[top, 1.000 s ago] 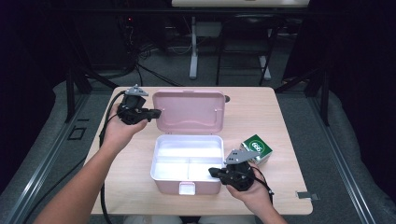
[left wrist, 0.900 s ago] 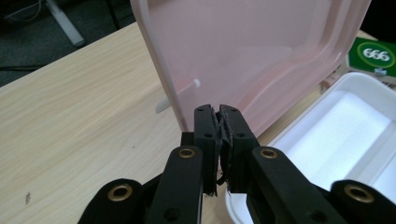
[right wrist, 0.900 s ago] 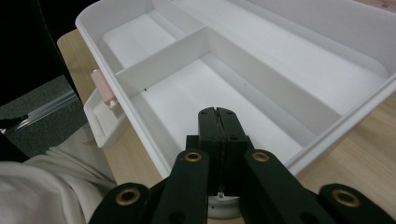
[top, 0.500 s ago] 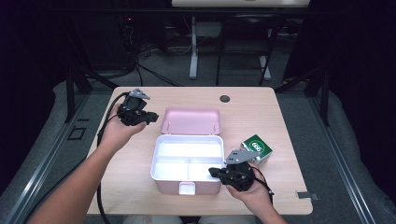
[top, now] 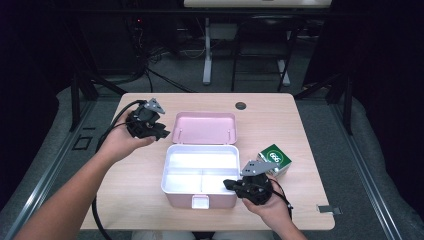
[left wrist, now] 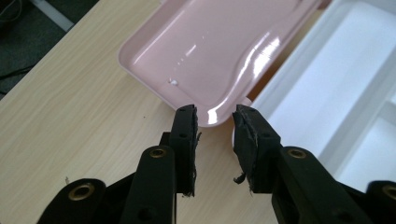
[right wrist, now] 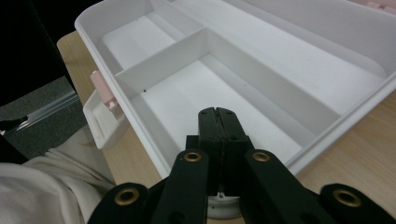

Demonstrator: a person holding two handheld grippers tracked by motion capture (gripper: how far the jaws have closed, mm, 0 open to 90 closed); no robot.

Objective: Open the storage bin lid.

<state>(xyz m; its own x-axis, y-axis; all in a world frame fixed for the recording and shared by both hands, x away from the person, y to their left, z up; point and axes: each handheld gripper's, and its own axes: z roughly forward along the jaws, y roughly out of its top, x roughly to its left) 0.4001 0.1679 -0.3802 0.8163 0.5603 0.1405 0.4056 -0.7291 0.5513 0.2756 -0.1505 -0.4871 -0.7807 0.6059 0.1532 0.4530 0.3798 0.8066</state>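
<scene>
At my table, the pink box [top: 200, 175] sits open at the centre, its white tray split into compartments and its pink lid [top: 205, 127] laid back flat at the box's twelve o'clock, hinge side against the tray. The latch tab [top: 200, 201] faces me at six o'clock.

My left gripper [top: 161, 131] hovers at the lid's nine o'clock, just beside its left edge. Its jaws have just been opening and now stand apart with a clear gap; in the left gripper view the lid's rounded corner [left wrist: 210, 116] lies just past the tips, and the pads [left wrist: 187, 130] press on nothing. The wooden table [left wrist: 79, 116] shows bare between and beneath them.

My right gripper [top: 231, 184] rests at the box's four o'clock, at the near right corner, with my right hand [top: 267, 202] under it. Its jaws are pressed fully together, nothing between them; in the right gripper view the closed tips [right wrist: 217, 114] reach over the rim above the tray's nearest compartment [right wrist: 219, 107], whose divider wall [right wrist: 168, 49] runs across beyond them. Whether the tips touch the tray floor I cannot tell.

A small green-and-white box [top: 274, 159] stands on the table at the pink box's three o'clock, just behind my right gripper. A dark round grommet [top: 241, 106] marks the tabletop at one o'clock, near the far edge.
</scene>
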